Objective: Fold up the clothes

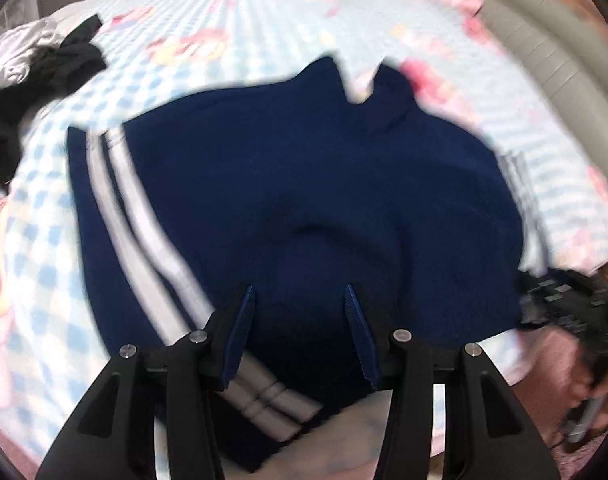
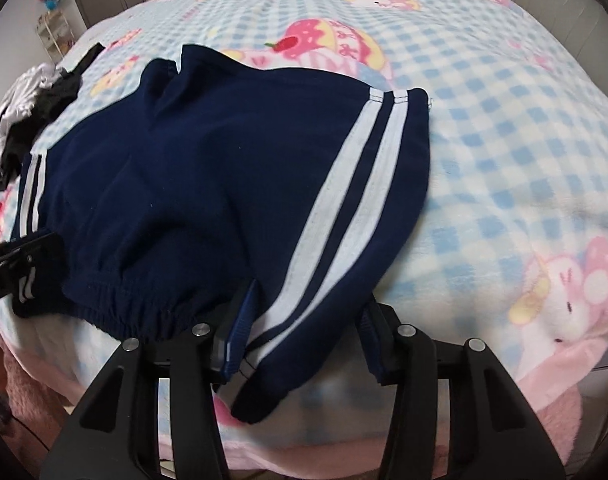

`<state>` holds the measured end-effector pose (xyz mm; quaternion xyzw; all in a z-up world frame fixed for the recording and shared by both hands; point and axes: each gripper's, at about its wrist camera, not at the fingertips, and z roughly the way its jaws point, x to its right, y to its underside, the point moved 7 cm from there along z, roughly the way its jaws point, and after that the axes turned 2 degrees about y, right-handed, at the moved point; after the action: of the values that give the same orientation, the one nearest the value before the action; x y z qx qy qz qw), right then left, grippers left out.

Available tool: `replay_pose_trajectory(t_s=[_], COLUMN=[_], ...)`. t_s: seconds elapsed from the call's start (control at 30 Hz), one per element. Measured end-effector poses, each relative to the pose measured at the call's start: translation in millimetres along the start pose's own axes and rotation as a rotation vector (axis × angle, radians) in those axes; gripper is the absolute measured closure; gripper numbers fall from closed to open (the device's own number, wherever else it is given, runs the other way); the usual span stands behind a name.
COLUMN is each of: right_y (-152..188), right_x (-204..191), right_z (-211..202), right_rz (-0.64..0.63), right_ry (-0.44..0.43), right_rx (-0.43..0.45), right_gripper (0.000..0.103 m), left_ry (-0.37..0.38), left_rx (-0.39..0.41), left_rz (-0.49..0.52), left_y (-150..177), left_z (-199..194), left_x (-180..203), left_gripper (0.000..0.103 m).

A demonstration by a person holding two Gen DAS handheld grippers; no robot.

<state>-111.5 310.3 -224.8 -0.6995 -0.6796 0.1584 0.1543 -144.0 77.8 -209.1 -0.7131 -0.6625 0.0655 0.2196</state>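
Navy shorts (image 2: 207,184) with two white side stripes lie on the checked blanket (image 2: 504,140), waistband toward the near edge. In the left wrist view the shorts (image 1: 304,200) are blurred. My left gripper (image 1: 299,300) is open, its blue fingertips wide apart over the waistband's left end. My right gripper (image 2: 308,300) is open, its jaws astride the striped right corner of the waistband; the cloth lies between them, not pinched. The left gripper's body (image 2: 19,268) shows at the left edge of the right wrist view.
A heap of black and white clothes (image 2: 31,108) lies at the bed's far left, and it also shows in the left wrist view (image 1: 43,68). A grey padded headboard (image 1: 544,40) runs along the right. A pink fuzzy cover (image 2: 31,392) hangs below the near bed edge.
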Motion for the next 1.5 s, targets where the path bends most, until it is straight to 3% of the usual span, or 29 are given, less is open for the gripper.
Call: replay_pose_trajectory(t_s=[0.07,0.27,0.3,0.43,0.47,0.53,0.6,0.77,0.93,1.1,1.2,1.3,1.37,1.47,1.5], right_y=[2,-1,-1,5,7,12,13,3,7,5,4,-1,1,13,12], right_x=[4,8,4,1,3,9,15,9,-1,-1,-7,-8,-7,5,6], right_z=[-7,-18,-17,-14,-14,-14,-15,-19,-1,-3,0,3,2,-11,-9], right_rz=[0.009,0.094,0.082,-0.032,-0.035,-0.021,0.004,0.106,0.051,0.098,0.119,0.095,0.096,0.1,0.111], right_ry=[-0.008,-0.163,-0.165,0.02,0.034,0.031,0.016,-0.166,-0.071,-0.122,-0.184,-0.147,-0.135,-0.123,-0.116], right_rx=[0.011,0.017,0.013,0.009,0.005,-0.004,-0.008,0.005,-0.036,-0.024,-0.027,-0.016,-0.013,-0.03,-0.036], right_gripper=[0.055,0.056,0.057,0.057,0.055,0.052,0.052,0.052,0.053,0.053,0.062,0.076,0.079,0.074,0.064], left_ry=[0.028,0.137,0.143,0.091,0.075,0.051,0.082,0.068,0.028,0.085,0.128,0.083,0.071,0.095,0.1], left_rx=[-0.006,0.101,0.099,0.051,0.037,0.016,0.04,0.091,0.039,0.118,0.139,0.066,0.02,0.008,0.023], left_rz=[-0.008,-0.029,-0.023,0.02,0.031,0.048,0.022,-0.026,-0.044,-0.032,-0.007,0.004,-0.012,-0.041,-0.04], left_y=[4,-5,-7,5,8,15,13,1,8,0,-11,5,19,25,22], left_z=[-2,-21,-17,-6,-3,0,-9,-22,-17,-25,-24,-15,-9,-7,-11], left_x=[-2,9,13,11,10,7,2,-7,-22,-6,9,1,-8,-15,-14], left_gripper=[0.054,0.054,0.054,0.055,0.055,0.055,0.055,0.055,0.061,0.061,0.061,0.061,0.061,0.061,0.061])
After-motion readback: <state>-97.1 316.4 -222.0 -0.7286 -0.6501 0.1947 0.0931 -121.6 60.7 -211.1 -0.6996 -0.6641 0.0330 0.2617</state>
